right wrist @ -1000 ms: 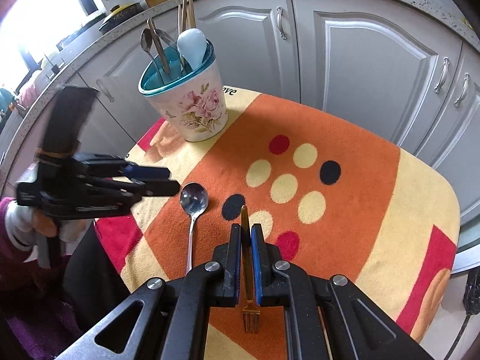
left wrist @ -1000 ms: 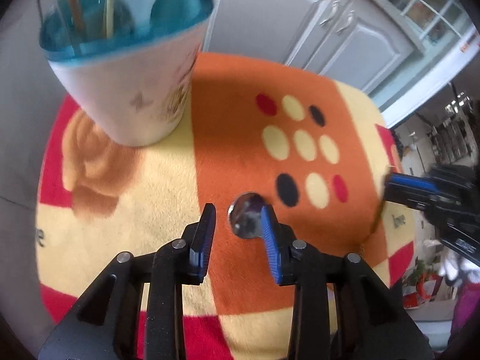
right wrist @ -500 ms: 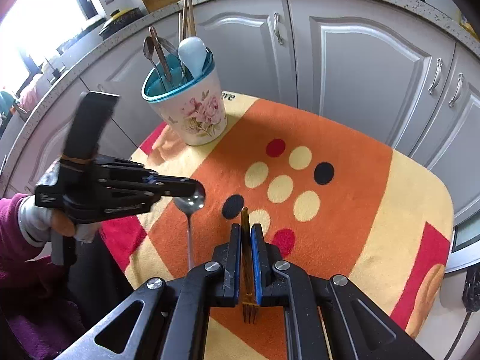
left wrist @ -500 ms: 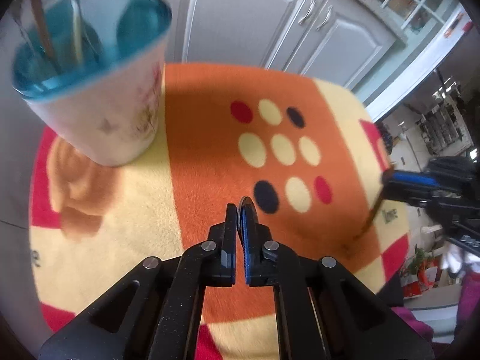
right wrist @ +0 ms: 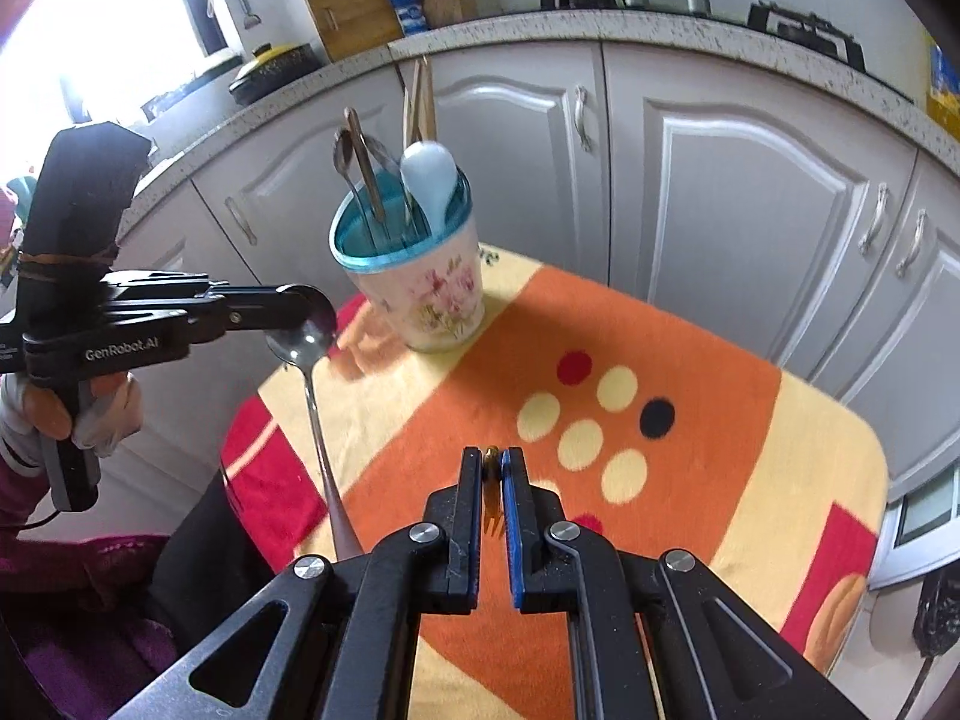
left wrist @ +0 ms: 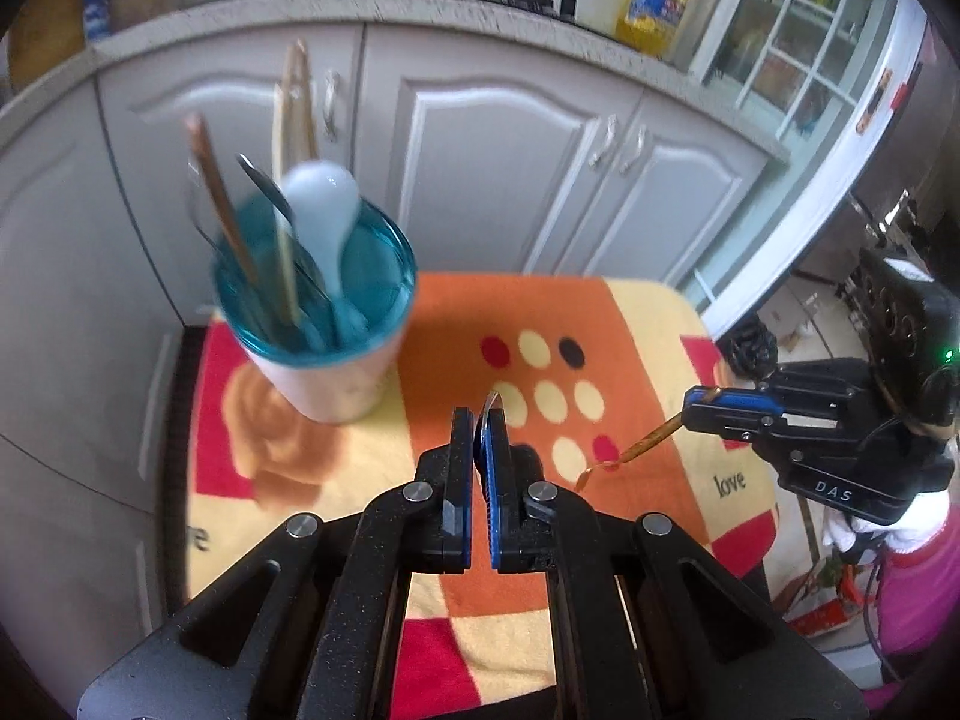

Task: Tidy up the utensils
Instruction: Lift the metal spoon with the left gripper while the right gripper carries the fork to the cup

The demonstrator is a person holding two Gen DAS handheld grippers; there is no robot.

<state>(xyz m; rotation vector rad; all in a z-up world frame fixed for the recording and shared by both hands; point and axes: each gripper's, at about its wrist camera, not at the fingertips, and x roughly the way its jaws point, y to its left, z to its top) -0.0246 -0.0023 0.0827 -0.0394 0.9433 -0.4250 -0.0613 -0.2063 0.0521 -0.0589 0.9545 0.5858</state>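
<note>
A floral cup with a teal inside (right wrist: 414, 276) stands at the far left of the cloth and holds several utensils; it also shows in the left wrist view (left wrist: 318, 324). My left gripper (left wrist: 478, 426) is shut on a steel spoon (right wrist: 309, 360) by its bowl and holds it in the air, handle hanging down. My right gripper (right wrist: 493, 468) is shut on a gold fork (left wrist: 636, 450), lifted above the cloth, tines down.
An orange, cream and red cloth (right wrist: 690, 480) covers the small table. White cabinet doors (right wrist: 720, 180) stand close behind it. The counter above carries a cutting board (right wrist: 354, 12) and a yellow oil bottle (left wrist: 654, 6).
My left gripper closed on the spoon's bowl and lifted it off the cloth. My right gripper rose with the fork. Both views now sit higher above the table.
</note>
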